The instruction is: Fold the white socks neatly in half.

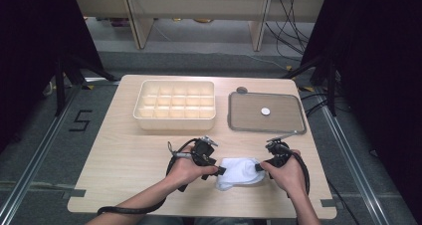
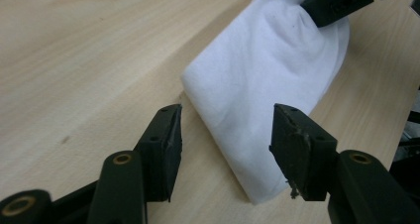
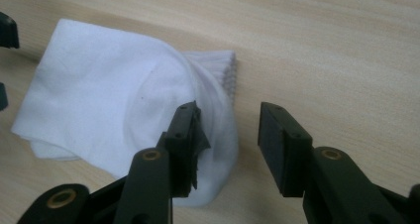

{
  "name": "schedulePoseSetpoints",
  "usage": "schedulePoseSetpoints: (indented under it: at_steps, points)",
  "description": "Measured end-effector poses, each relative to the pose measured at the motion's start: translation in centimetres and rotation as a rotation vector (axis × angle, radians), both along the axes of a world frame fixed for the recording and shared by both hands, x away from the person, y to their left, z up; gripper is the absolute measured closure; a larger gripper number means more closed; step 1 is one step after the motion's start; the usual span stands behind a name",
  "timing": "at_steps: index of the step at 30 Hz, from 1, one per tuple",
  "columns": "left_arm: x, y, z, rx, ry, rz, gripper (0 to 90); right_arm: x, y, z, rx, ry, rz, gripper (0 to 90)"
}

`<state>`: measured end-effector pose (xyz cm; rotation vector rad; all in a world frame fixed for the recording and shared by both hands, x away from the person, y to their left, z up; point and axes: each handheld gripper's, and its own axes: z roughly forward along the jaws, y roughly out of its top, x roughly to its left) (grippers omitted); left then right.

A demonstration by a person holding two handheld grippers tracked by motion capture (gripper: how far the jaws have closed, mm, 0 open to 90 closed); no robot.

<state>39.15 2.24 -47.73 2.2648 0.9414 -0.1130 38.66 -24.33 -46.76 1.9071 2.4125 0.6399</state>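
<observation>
A folded white sock bundle (image 1: 240, 172) is lying on the counter (image 1: 129, 155) near its front edge, between the 2 hands. The left hand-held gripper (image 2: 225, 144) is standing with its jaws apart, straddling 1 end of the bundle without pressing it. The right hand-held gripper (image 3: 225, 140) is also standing apart, 1 jaw resting over the rounded end and the other over bare wood beside the ribbed cuff (image 3: 225, 73). Risk, as judged: with nothing clamping it, the loose fold is likely to spring open, and a jaw snagging the fabric on pulling away could drag it apart. The compartment box (image 1: 175, 105) and grey tray (image 1: 266, 113) are sitting well apart behind. Writing: a floor marking reading 5 (image 1: 79, 120); nothing legible on the sock.
</observation>
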Motion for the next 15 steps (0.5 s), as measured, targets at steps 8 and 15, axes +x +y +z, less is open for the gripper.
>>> schedulePoseSetpoints:
  at_steps: [8, 15]
  points:
    - [0.3, -0.6, -1.5, -0.053, 0.092, 0.06, 52.0, 0.2, 0.0, -0.3, 0.033, 0.007, 0.025, 70.4]
    - [0.6, -0.2, -2.1, -0.053, 0.17, 0.051, 55.9, 0.1, 0.0, -0.4, 0.036, 0.018, 0.022, 74.1]
